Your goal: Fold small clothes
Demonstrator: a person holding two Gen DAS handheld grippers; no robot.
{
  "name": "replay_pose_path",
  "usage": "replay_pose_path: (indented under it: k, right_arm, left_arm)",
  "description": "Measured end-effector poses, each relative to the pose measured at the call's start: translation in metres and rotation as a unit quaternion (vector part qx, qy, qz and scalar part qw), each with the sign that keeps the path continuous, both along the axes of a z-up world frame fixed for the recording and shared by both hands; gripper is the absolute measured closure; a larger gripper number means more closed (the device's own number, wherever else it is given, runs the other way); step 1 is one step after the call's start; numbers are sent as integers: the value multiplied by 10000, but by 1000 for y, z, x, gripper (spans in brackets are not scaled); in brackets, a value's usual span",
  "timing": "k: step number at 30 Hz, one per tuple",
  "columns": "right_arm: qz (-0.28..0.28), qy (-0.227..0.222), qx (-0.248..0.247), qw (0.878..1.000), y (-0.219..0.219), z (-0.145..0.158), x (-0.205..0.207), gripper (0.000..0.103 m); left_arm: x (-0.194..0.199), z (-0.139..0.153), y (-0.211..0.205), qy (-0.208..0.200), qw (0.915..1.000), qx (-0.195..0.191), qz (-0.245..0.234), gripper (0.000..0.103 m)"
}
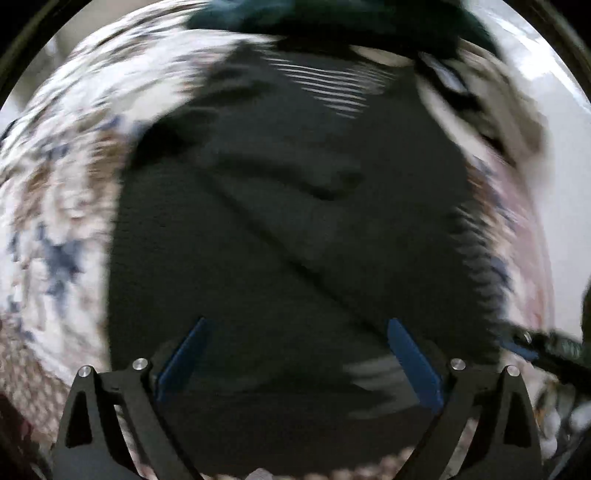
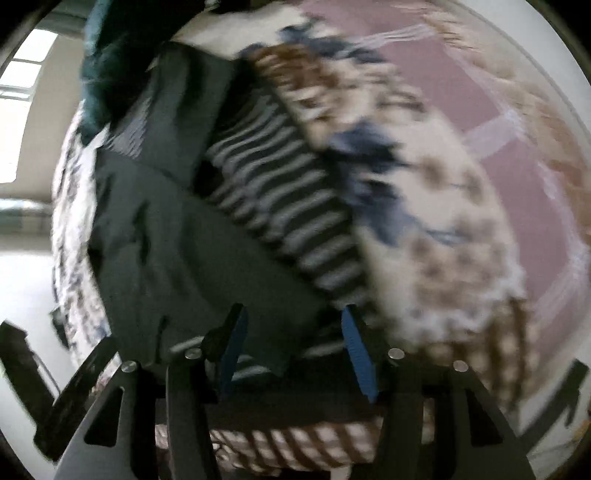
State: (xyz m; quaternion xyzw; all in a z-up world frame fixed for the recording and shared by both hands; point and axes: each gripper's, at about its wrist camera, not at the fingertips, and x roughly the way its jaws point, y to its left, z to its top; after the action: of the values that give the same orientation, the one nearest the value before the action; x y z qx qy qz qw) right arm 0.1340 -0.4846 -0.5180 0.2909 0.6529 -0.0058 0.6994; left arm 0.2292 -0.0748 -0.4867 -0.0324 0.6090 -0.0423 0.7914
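Observation:
A dark grey garment (image 1: 280, 229) with striped panels lies spread on a patterned cloth (image 1: 55, 206). My left gripper (image 1: 295, 325) hangs just above its near edge, jaws wide apart and empty. In the right wrist view the same garment (image 2: 177, 251) shows a black-and-grey striped part (image 2: 280, 206) along its right side. My right gripper (image 2: 291, 317) is open over the garment's near corner, with cloth lying between the blue fingers (image 2: 354, 343). Both views are blurred by motion.
A dark teal garment (image 1: 332, 18) lies at the far end, also in the right wrist view (image 2: 107, 62). The other gripper (image 1: 546, 347) shows at the right edge of the left view. A pink surface (image 2: 480, 110) lies to the right.

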Motion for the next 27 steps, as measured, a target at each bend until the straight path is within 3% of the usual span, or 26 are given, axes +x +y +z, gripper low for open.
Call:
replay_pose_path:
  k: [2, 5, 6, 10, 14, 19, 23, 25, 27]
  right_arm:
    - [237, 85, -43, 9997, 18, -16, 11, 47]
    - [601, 814, -803, 9916, 36, -54, 13, 51]
    - [573, 864, -864, 9908, 35, -58, 10, 51]
    - [587, 1075, -1042, 9870, 42, -34, 21, 51]
    - [422, 676, -1070, 9911, 57, 4, 71, 49]
    - [198, -18, -1216, 9924, 86, 28, 181, 49]
    - [-122, -456, -1237, 9912, 102, 26, 270, 49]
    - [-197, -591, -1431, 9878, 98, 22, 316, 49]
    - [-252, -661, -1715, 9826, 92, 18, 361, 49]
  left_arm:
    - [23, -1, 31, -89, 9989, 195, 417, 4]
    - [65, -1, 53, -270, 9963, 299, 753, 4]
    - [77, 2, 56, -322, 9959, 306, 792, 4]
    - [152, 8, 57, -690, 9940, 393, 755, 4]
    - [242, 0, 43, -772, 9936, 599, 563, 4]
    - [321, -30, 19, -669, 9930, 958, 152, 4]
    - [347, -60, 21, -557, 9843, 1675, -2, 2]
    - [351, -63, 30, -674, 9817, 1781, -31, 0]
    - [352, -67, 36, -751, 9833, 1654, -135, 0]
